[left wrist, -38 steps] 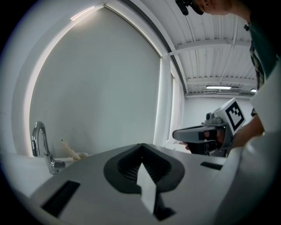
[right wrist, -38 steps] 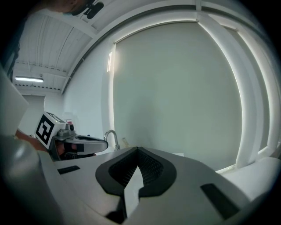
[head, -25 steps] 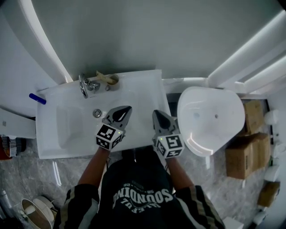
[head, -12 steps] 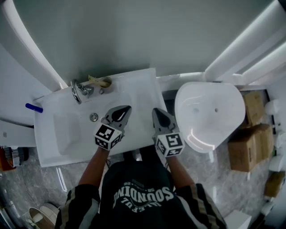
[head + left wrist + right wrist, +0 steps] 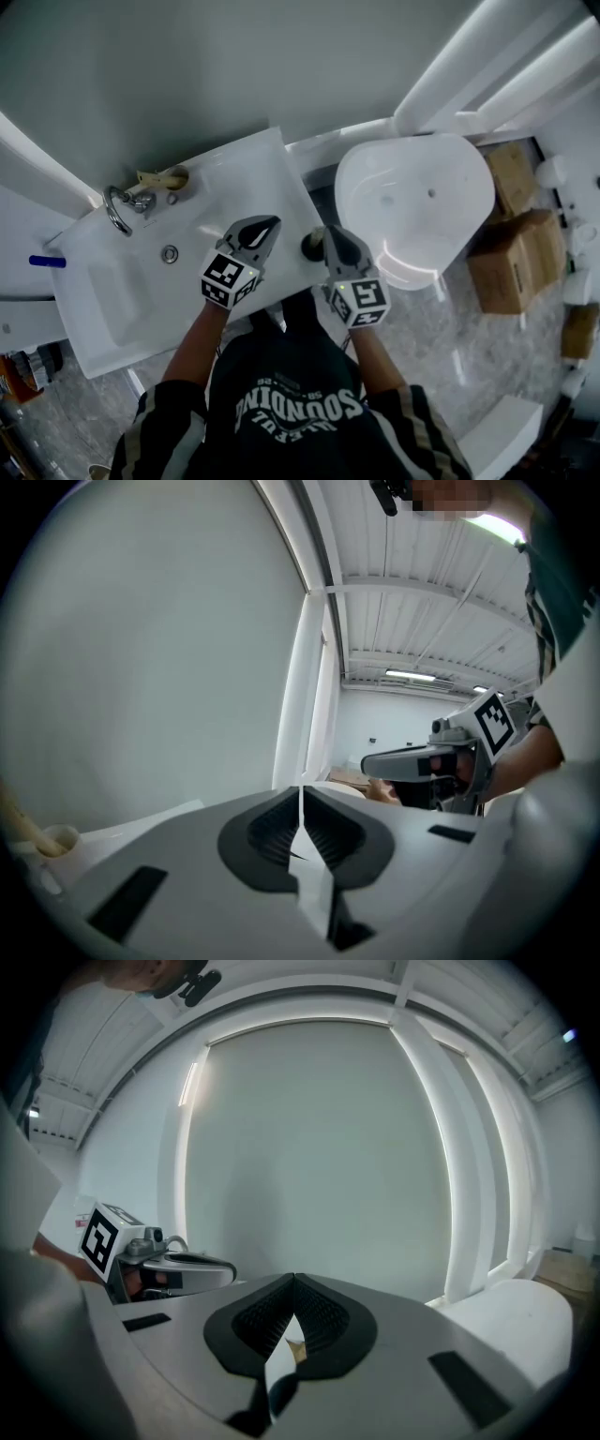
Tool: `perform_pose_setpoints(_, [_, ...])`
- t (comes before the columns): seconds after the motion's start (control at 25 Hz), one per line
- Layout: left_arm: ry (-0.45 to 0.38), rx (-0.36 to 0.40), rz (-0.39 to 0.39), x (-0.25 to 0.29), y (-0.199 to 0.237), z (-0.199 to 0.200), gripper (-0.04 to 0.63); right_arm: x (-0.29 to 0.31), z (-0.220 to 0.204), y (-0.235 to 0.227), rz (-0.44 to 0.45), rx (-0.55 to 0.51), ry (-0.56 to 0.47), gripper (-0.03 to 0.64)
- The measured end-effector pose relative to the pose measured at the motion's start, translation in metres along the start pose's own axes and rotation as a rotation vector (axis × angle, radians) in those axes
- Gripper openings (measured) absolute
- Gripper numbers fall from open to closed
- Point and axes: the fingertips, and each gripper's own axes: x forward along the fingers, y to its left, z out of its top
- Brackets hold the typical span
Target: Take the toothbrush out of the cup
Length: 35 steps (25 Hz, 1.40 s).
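Filling the left half of the head view, a white rectangular ceramic sink (image 5: 103,300) sits against a plain grey wall panel (image 5: 234,66), with a curved chrome tap (image 5: 117,208) at its back edge. Just beside the tap stands a small beige cup (image 5: 174,175). The beige toothbrush (image 5: 148,176) rests slanted in it, its handle sticking out to the left. To the sink's right is a white toilet (image 5: 412,202) with its lid down, then brown cardboard boxes (image 5: 511,253) on a grey marbled floor (image 5: 487,375). White frame beams (image 5: 469,66) rise along the wall. The left gripper (image 5: 270,223) hovers over the sink's near right part. The right gripper (image 5: 329,232) hovers between sink and toilet. Both are well apart from the cup. On all 2 grippers the fingers are pressed together with nothing between them.
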Motion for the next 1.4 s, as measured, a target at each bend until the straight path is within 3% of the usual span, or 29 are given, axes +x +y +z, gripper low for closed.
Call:
perform_pose_setpoints(0.28, [0.023, 0.005, -0.088, 0.019, -0.027, -0.009, 0.002, -0.016, -0.014, -0.020, -0.057, 0.040, 0.011, 0.000])
perform_pose_setpoints(0.44, [0.056, -0.010, -0.158, 0.031, -0.043, -0.024, 0.138, -0.024, -0.016, -0.026, -0.069, 0.042, 0.021, 0.000])
perform_pose_setpoints(0.6, [0.086, -0.030, -0.186, 0.037, -0.053, -0.041, 0.189, -0.032, -0.027, -0.034, -0.090, 0.061, 0.030, 0.000])
perform_pose_setpoints(1.0, [0.185, -0.052, -0.237, 0.070, -0.059, -0.073, 0.193, -0.046, -0.034, -0.049, -0.110, 0.059, 0.056, 0.000])
perform_pose_setpoints(1.4, [0.223, -0.035, -0.263, 0.096, -0.067, -0.079, 0.192, -0.058, -0.042, -0.076, -0.146, 0.093, 0.070, 0.000])
